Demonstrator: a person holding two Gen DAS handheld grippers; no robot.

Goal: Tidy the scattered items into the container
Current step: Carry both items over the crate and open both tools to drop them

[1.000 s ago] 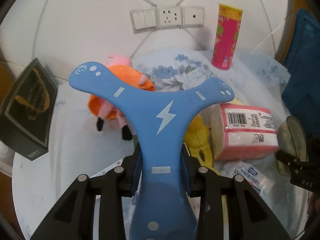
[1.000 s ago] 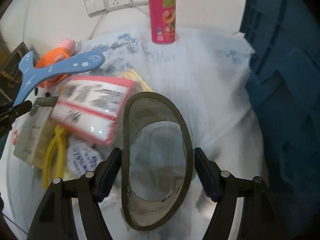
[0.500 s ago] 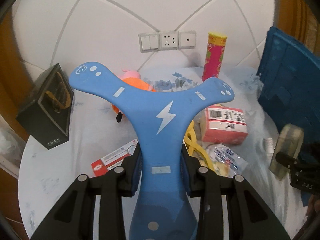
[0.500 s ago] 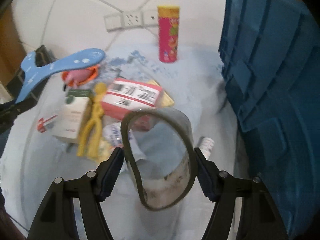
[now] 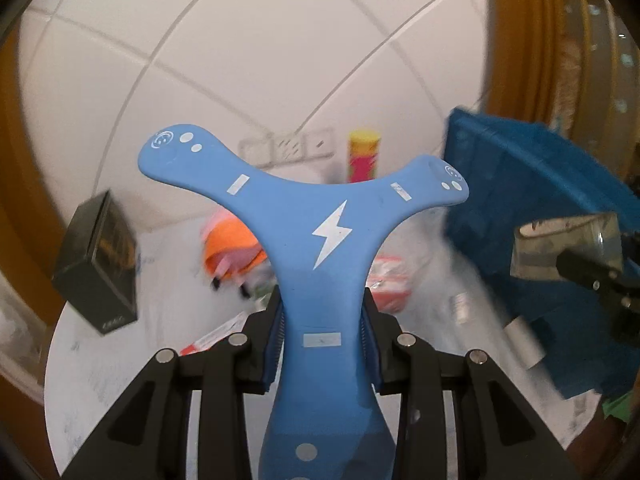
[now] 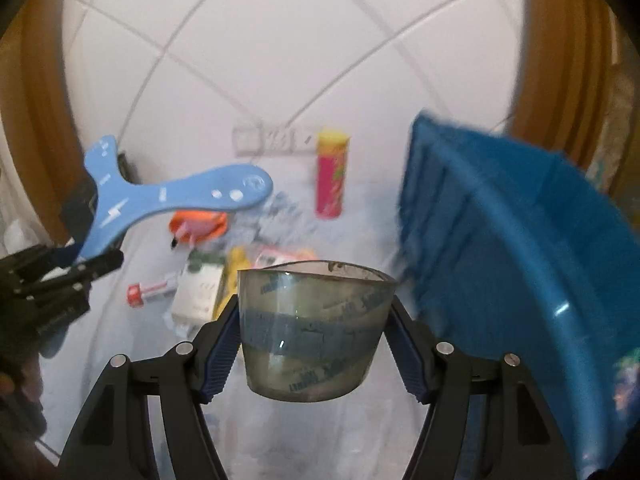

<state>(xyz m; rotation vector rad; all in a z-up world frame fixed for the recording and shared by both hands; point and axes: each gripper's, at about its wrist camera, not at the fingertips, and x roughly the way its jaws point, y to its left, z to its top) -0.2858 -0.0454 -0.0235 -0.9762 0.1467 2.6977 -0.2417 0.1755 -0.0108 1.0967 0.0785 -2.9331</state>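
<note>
My left gripper is shut on a blue three-armed boomerang with a white lightning bolt, held high above the table; it also shows in the right wrist view. My right gripper is shut on a clear roll of packing tape, also lifted; the left wrist view shows it at the right. The blue plastic container stands at the right of the table, beside the tape roll.
On the white round table lie an orange and pink plush toy, a pink tissue pack, a yellow object, a white box, a red-capped tube. A pink can stands at the back, a black box at left.
Both grippers have risen and drawn back from the table with their loads. The table items look smaller and the blue container has come further into view. The tape roll now shows side-on.
</note>
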